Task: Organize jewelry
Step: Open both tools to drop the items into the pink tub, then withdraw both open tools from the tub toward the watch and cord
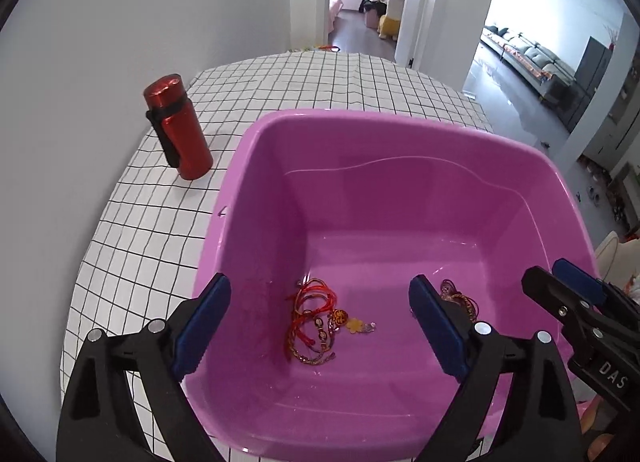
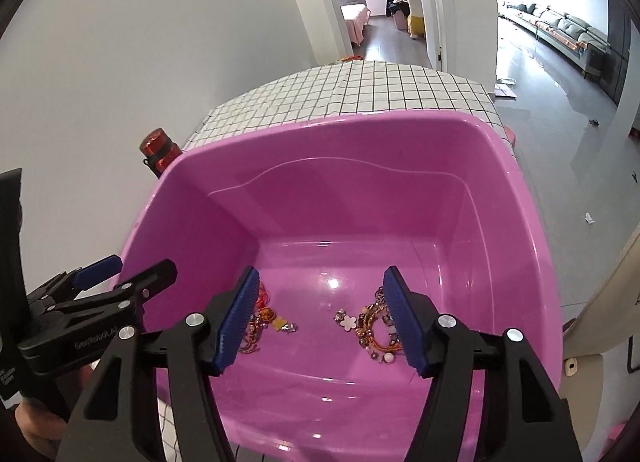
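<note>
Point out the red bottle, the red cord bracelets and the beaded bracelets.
red bottle (image 1: 182,130), left wrist view, on its body.
red cord bracelets (image 1: 310,318), left wrist view, on the cord loops.
beaded bracelets (image 2: 376,330), right wrist view, on the beads.

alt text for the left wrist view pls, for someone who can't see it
An open left gripper hovers over a pink plastic tub on a checked tablecloth, with a tangle of red cord bracelets on the tub floor between its fingers. A red bottle stands left of the tub.
</note>
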